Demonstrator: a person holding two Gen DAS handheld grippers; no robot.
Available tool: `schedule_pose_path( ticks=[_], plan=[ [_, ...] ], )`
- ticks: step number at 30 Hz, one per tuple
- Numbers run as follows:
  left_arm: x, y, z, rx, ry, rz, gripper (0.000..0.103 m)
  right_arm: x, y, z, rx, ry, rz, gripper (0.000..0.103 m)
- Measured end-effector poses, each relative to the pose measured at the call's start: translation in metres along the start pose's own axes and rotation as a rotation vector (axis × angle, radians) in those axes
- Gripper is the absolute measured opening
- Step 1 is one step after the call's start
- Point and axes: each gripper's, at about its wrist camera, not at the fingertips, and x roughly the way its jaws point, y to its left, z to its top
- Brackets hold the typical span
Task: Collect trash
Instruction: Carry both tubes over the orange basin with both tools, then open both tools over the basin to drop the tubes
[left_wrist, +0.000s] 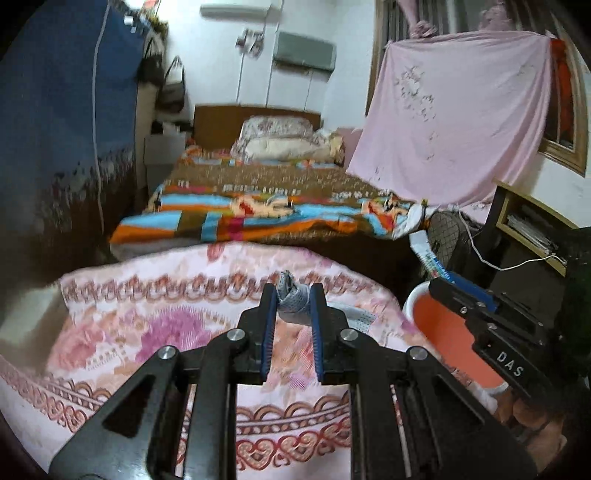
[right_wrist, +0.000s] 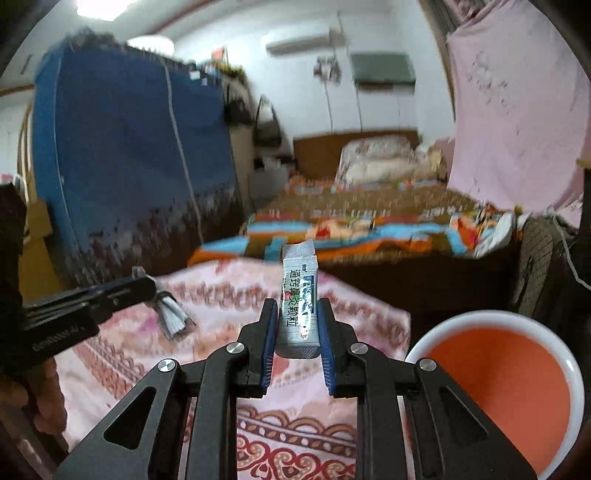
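A: What does the left gripper (left_wrist: 293, 299) have?

B: A crumpled silvery wrapper (left_wrist: 291, 301), pinched between its blue pads (left_wrist: 270, 325); the jaws stand narrow around it. It hangs over the pink patterned cloth (left_wrist: 155, 325) that covers the surface below.

A: And the right gripper (right_wrist: 297, 321)?

B: Jaws narrow too, clamped on a silver sachet (right_wrist: 298, 306) with printed characters. The sachet stands upright between the fingers, its torn top pointing to 12 o'clock.

A: Where is the bin?

B: In the right wrist view the orange bin (right_wrist: 495, 398) with a white rim sits at about 4 o'clock, just beside the edge of the cloth. In the left wrist view it lies at 3 o'clock, and the right gripper's body crosses in front of it, covering part of the opening.

A: Anything else around?

B: From the right wrist, the left gripper comes in at 9 o'clock, the wrapper dangling from its tip. Beyond the cloth, at 12 o'clock, a bed (left_wrist: 258, 206) with a colourful blanket. A blue wardrobe cover (left_wrist: 62, 122) fills 10 o'clock, and a pink sheet (left_wrist: 454, 118) hangs at 2 o'clock. A white cable (left_wrist: 517, 264) trails at 3 o'clock, past a dark chair back.
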Motion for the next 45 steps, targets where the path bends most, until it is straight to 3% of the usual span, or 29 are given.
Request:
schedule_pose_path(
  ticks=[9, 13, 20, 33, 45],
  plan=[
    [-0.024, -0.037, 0.014, 0.101, -0.175, -0.026, 0.002, -0.048, -0.008, 0.014, 0.004, -0.282, -0.043, 0.019],
    [-0.031, -0.057, 0.016, 0.164, -0.23, -0.052, 0.003, -0.064, -0.018, 0.016, 0.02, -0.348, -0.08, 0.019],
    [-0.028, -0.083, 0.018, 0.207, -0.254, -0.129, 0.003, -0.081, -0.042, 0.016, 0.07, -0.394, -0.155, 0.019],
    [0.002, -0.135, 0.016, 0.199, -0.177, -0.269, 0.003, -0.096, -0.091, 0.006, 0.218, -0.367, -0.321, 0.019],
    [0.04, -0.159, 0.007, 0.162, 0.042, -0.35, 0.008, -0.085, -0.117, -0.004, 0.316, -0.246, -0.372, 0.021]
  ],
)
